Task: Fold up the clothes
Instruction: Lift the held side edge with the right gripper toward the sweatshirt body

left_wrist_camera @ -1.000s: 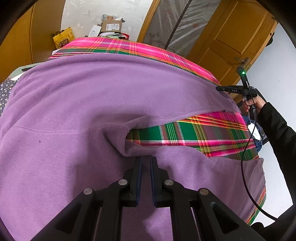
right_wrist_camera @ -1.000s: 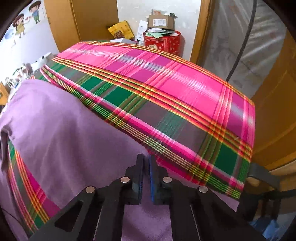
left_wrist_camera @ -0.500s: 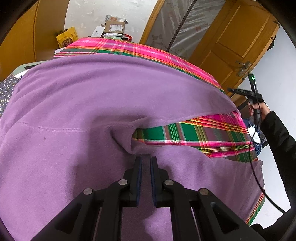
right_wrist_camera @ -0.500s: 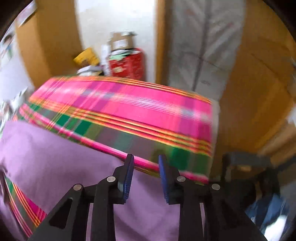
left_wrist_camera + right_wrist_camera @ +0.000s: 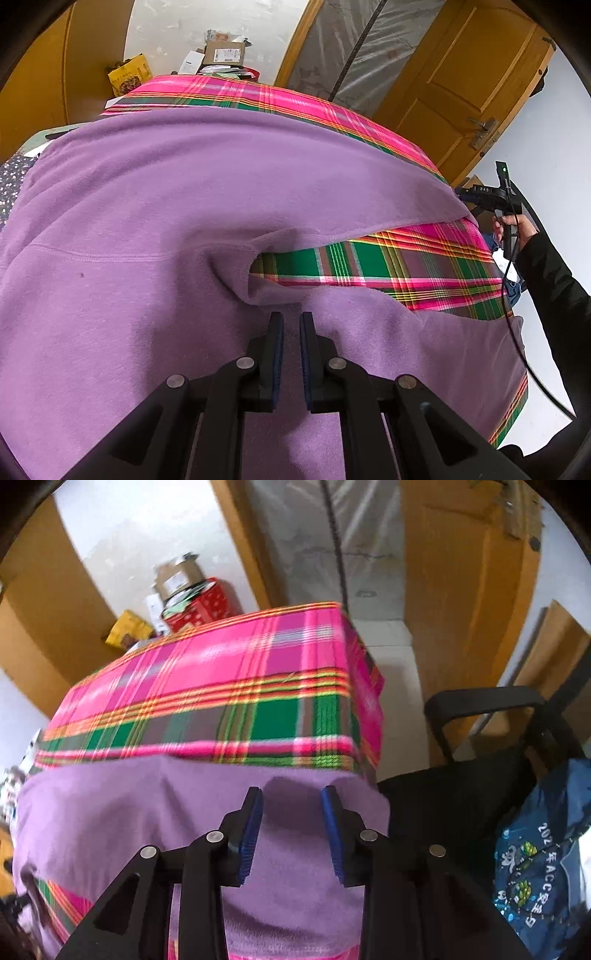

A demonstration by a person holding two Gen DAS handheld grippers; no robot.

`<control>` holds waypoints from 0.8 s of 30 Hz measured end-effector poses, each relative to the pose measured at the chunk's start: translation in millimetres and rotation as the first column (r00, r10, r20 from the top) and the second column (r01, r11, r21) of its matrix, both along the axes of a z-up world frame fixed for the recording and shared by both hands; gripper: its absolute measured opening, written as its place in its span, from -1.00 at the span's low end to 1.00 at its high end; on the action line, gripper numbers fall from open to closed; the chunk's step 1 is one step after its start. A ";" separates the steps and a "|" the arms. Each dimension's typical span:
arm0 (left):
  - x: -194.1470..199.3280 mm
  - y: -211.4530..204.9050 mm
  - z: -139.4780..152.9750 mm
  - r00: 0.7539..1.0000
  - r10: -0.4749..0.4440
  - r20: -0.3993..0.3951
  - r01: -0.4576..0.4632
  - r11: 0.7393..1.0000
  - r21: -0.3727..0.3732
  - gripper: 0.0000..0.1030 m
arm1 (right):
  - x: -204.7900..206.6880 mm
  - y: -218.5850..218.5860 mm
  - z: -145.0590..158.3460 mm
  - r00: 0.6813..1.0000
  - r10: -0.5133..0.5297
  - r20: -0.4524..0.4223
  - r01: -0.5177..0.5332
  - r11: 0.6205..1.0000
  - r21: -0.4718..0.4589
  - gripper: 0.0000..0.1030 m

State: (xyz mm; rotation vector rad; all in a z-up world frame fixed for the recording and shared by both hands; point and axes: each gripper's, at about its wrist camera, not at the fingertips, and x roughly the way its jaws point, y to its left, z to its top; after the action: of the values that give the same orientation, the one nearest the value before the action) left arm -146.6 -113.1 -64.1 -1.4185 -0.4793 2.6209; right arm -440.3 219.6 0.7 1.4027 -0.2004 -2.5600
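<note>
Purple garment [image 5: 155, 206]: it lies spread wide over the plaid-covered desk [image 5: 388, 266], a sleeve or leg branching toward the right, plaid showing in the gap between the two purple parts.
Left claw [image 5: 291, 321]: my fingers are nearly together just above the fabric by the crotch of that branch; a narrow gap shows, and I cannot tell whether any cloth is pinched.
Right claw [image 5: 291, 794]: my fingers stand well apart over the garment's far right edge [image 5: 325, 775], gripping nothing.
Step in hand: I judge I am placing both claws for a grab, left at the junction, right at the edge.
Next move: closing on one layer only, then lifting evenly so the fleece folds without dragging the plaid cloth.
</note>
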 end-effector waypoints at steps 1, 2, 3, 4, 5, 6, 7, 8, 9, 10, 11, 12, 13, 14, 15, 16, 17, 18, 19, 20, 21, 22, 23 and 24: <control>0.7 -0.6 0.0 1.000 0.002 0.000 -0.002 1.000 -0.001 -0.85 | -1.2 4.3 -1.9 1.000 -0.026 0.008 0.026 1.000 -0.009 -0.32; 0.5 -1.1 -0.4 1.000 0.004 0.002 -0.004 1.000 -0.002 -0.85 | -1.9 9.0 -4.5 0.998 -0.051 0.021 0.052 0.998 -0.020 -0.27; 0.3 -1.6 -0.9 1.000 0.006 0.005 -0.006 1.000 -0.003 -0.85 | -2.6 13.7 -7.0 0.997 -0.077 0.033 0.078 0.997 -0.030 -0.15; -0.2 -1.8 -1.6 1.000 0.007 0.007 -0.007 1.000 -0.004 -0.85 | -3.9 16.5 -11.2 0.995 -0.086 0.057 0.088 0.995 -0.037 -0.09; -1.0 -1.5 -2.2 1.000 0.007 0.010 -0.006 1.000 -0.004 -0.85 | -5.2 19.4 -13.8 0.994 -0.090 0.069 0.094 0.994 -0.061 -0.06; -1.7 -1.3 -2.9 1.000 0.006 0.012 -0.005 1.000 -0.004 -0.85 | -6.4 22.6 -15.7 0.993 -0.094 0.075 0.101 0.991 -0.091 -0.06; -2.1 -0.8 -2.9 1.000 0.004 0.013 -0.004 1.000 -0.004 -0.85 | -6.3 23.6 -16.4 0.993 -0.092 0.073 0.100 0.989 -0.111 -0.10; -2.6 0.2 -2.7 1.000 0.000 0.013 0.000 1.000 -0.005 -0.85 | -5.9 23.8 -16.7 0.994 -0.088 0.069 0.096 0.987 -0.129 -0.30; -2.7 0.7 -2.3 1.000 -0.003 0.013 0.003 1.000 -0.005 -0.85 | -5.3 22.6 -14.4 0.995 -0.089 0.054 0.095 0.989 -0.112 -0.43; -2.7 1.1 -1.9 1.000 -0.006 0.012 0.006 1.000 -0.005 -0.85 | -4.8 20.8 -11.2 0.995 -0.092 0.036 0.094 0.992 -0.083 -0.51; -2.4 1.1 -1.7 1.000 -0.006 0.012 0.006 1.000 -0.006 -0.85 | -4.2 19.0 -8.1 0.995 -0.093 0.018 0.094 0.994 -0.055 -0.75; -2.1 1.0 -1.4 1.000 -0.007 0.012 0.007 1.000 -0.007 -0.85 | -4.1 20.3 -4.8 0.995 -0.098 0.004 0.098 0.994 -0.052 -0.90; -2.1 0.6 -1.5 1.000 -0.005 0.012 0.005 1.000 -0.007 -0.85 | -4.3 22.6 -1.6 0.995 -0.104 -0.009 0.104 0.993 -0.057 -0.90; -2.2 0.0 -1.6 1.000 -0.003 0.013 0.003 1.000 -0.006 -0.85 | -5.0 22.1 2.4 0.994 -0.102 -0.029 0.100 0.994 -0.051 -0.90; -2.5 0.0 -1.9 1.000 -0.002 0.015 0.002 1.000 -0.007 -0.85 | -5.8 20.8 6.5 0.994 -0.096 -0.050 0.094 0.995 -0.040 -0.90; -2.3 -0.3 -1.9 1.000 -0.002 0.015 0.002 1.000 -0.007 -0.85 | -6.1 18.2 9.6 0.993 -0.094 -0.069 0.092 0.995 -0.027 -0.90; -2.1 -0.6 -1.8 1.000 -0.001 0.015 0.001 1.000 -0.007 -0.85 | -6.2 15.1 12.2 0.992 -0.092 -0.086 0.091 0.996 -0.013 -0.90; -2.4 0.0 -1.7 1.000 -0.002 0.014 0.002 1.000 -0.007 -0.85 | -6.3 12.1 14.9 0.991 -0.091 -0.103 0.091 0.996 0.000 -0.90; -1.6 0.2 -0.8 1.000 -0.003 0.011 0.004 1.000 -0.008 -0.85 | -7.4 10.1 16.0 0.990 -0.091 -0.108 0.092 0.996 0.011 -0.90; -0.8 0.4 0.2 1.000 -0.005 0.008 0.005 1.000 -0.008 -0.85 | -8.8 8.5 16.7 0.990 -0.091 -0.109 0.094 0.995 0.022 -0.85; 0.0 0.6 0.8 1.000 -0.006 0.005 0.006 1.000 -0.007 -0.85 | -10.1 6.9 17.3 0.990 -0.092 -0.110 0.096 0.995 0.032 -0.80; 0.3 0.6 1.9 1.000 -0.006 0.002 0.006 1.000 -0.007 -0.85 | -10.8 7.0 17.3 0.990 -0.101 -0.103 0.106 0.993 0.043 -0.75; 1.4 -0.3 2.9 1.000 -0.005 -0.002 0.005 1.000 -0.007 -0.85 | -9.3 9.2 18.4 0.987 -0.122 -0.101 0.129 0.990 0.059 -0.55; 2.5 -2.5 4.2 1.000 0.001 -0.007 -0.001 1.000 -0.008 -0.85 | -7.1 11.9 19.9 0.984 -0.147 -0.103 0.155 0.985 0.075 -0.38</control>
State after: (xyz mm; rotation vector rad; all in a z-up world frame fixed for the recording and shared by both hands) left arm -144.1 -115.6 -59.8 -1.4113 -0.4694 2.6308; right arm -447.5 231.5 20.6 1.3338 -0.1930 -2.7830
